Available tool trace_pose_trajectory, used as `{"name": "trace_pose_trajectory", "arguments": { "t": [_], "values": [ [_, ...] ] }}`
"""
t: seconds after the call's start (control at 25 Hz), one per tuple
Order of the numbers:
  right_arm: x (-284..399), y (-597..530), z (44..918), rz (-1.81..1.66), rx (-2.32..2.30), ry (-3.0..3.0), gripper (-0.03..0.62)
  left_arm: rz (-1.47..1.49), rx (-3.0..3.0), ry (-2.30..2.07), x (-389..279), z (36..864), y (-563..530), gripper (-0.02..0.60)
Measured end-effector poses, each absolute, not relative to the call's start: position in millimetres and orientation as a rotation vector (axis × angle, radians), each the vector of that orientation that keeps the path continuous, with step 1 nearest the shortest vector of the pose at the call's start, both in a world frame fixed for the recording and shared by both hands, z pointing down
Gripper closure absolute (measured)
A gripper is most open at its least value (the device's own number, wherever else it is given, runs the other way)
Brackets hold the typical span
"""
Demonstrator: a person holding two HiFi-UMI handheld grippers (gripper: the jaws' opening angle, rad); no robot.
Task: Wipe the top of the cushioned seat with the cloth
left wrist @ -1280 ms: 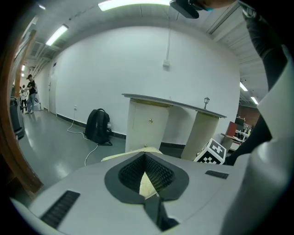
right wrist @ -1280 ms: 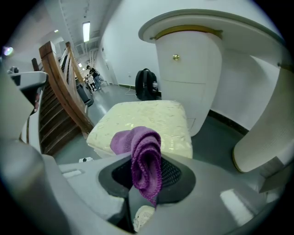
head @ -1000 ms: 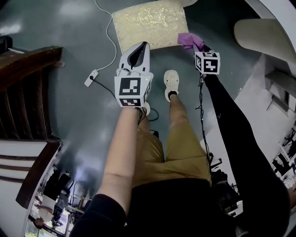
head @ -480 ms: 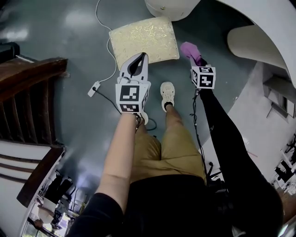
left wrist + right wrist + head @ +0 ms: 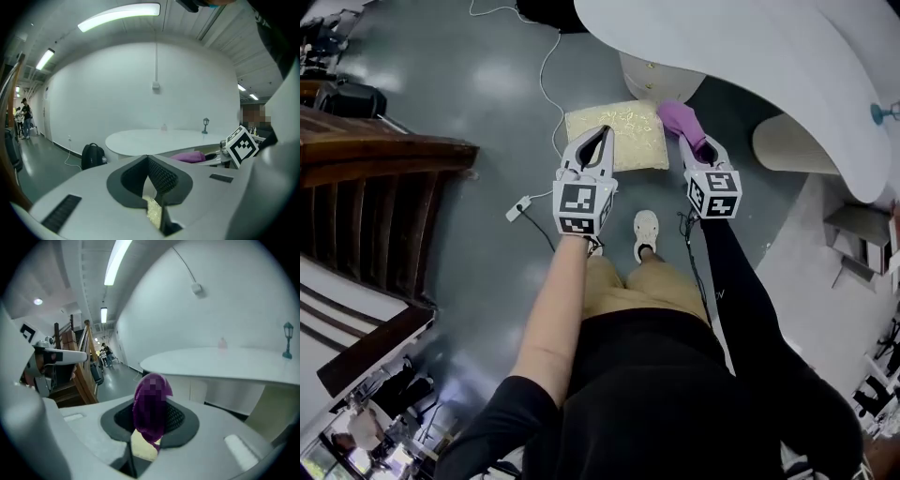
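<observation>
Two grippers: held out side by side above the grey floor [image 5: 478, 103], one on a bare arm [image 5: 558, 319], the other on a black sleeve [image 5: 741, 300]
Wooden staircase [image 5: 375, 197]: far left, dark rails, well apart from the seat
White cable [image 5: 546, 103]: trailing down the floor to a small plug block [image 5: 520, 208], left of the seat
Backpack [image 5: 92, 157]: black, upright on the floor beside the table, seen in the left gripper view
Left gripper [image 5: 602, 133]: tips pressed together, nothing pinched; a thin slit lower down with cream fabric showing through; tip over the seat's left part in the head view, contact not discernible
Cushioned seat [image 5: 633, 131]: cream-gold, patterned, lying flat on the floor at the foot of the table's pedestal [image 5: 661, 80], just ahead of a white shoe [image 5: 646, 230]
Cloth [image 5: 682, 117]: purple, bunched, sticking out past the right jaws, at the seat's far right corner; touching the seat or not, unclear
Right gripper [image 5: 687, 142]: jaws clamped on the cloth, cream seat fabric visible just below it in the right gripper view
White table [image 5: 750, 56]: round top overhanging the upper right, small lamp figure [image 5: 287, 336] standing on it
</observation>
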State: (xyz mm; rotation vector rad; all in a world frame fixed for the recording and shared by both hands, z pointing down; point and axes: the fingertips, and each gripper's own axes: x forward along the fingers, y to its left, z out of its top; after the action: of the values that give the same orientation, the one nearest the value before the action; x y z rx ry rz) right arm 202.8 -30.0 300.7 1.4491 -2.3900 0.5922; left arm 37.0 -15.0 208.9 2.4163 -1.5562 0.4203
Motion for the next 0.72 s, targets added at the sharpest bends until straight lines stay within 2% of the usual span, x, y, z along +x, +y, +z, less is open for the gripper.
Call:
{"name": "trace_pose_trajectory", "arguments": {
  "t": [0.2,0.36,0.72],
  "values": [
    [184,-42,202,0.413,1.491,-2.504,0.507,0.260,2.448,-1.630,17,132,-20,0.574],
    [185,-49,144,0.302,1.516,-2.573,0.507,0.267,2.526,-1.681,15,88,-22,0.574],
    [187,-38,70,-0.008,1.486,-2.639,0.507,0.226,2.628,-1.761,17,35,-6,0.574]
  ]
}}
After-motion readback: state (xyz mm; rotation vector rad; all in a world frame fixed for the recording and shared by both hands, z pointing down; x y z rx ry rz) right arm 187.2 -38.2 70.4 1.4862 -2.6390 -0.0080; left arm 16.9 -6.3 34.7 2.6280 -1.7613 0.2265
